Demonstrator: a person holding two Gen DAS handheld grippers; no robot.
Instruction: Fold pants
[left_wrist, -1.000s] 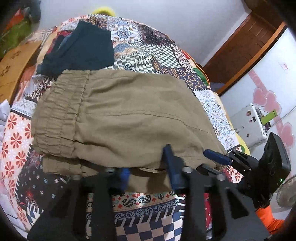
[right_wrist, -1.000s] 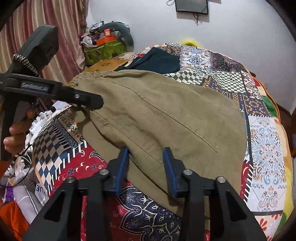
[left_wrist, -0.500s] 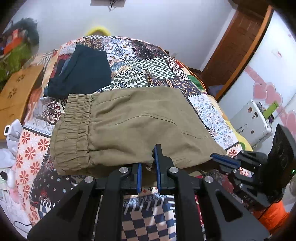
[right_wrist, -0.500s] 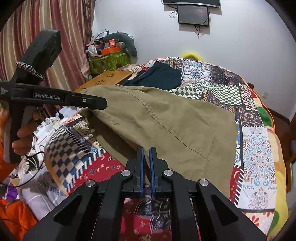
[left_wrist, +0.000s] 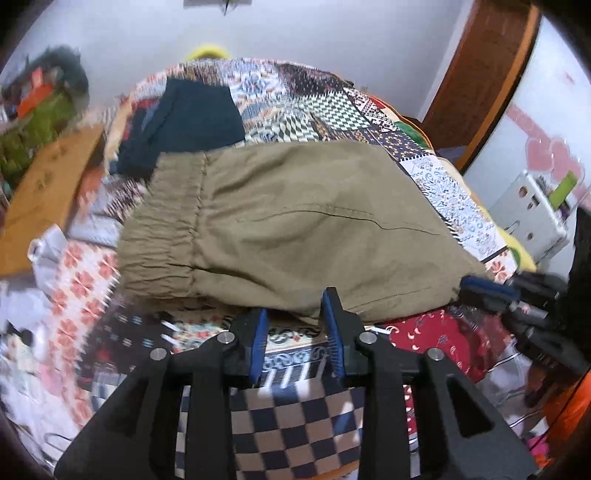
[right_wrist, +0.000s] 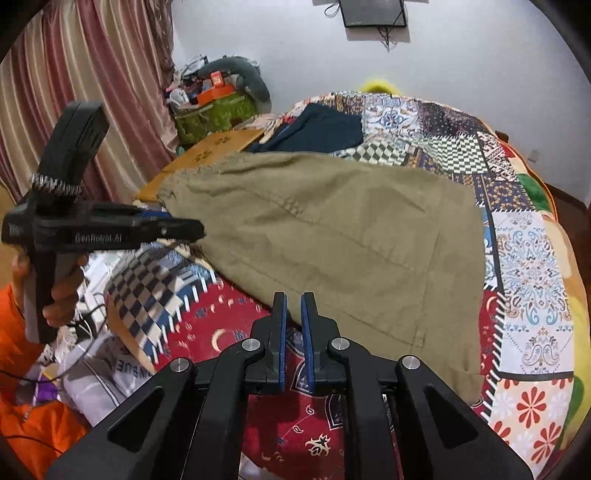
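pants (left_wrist: 295, 229) at both grippers: left gripper (left_wrist: 295, 332) newly parted and empty, right gripper (right_wrist: 291, 317) near-closed and empty.

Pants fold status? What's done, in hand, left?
Done: the khaki pants lie doubled over on the quilt, layers stacked at the near edge.
In hand: nothing clearly. The left hand-held gripper has just been opening its jaws, with the hem at their tips and not pinched. The right hand-held gripper is shut at the pants' edge.
Left: probably one more fold, if a smaller bundle is wanted.
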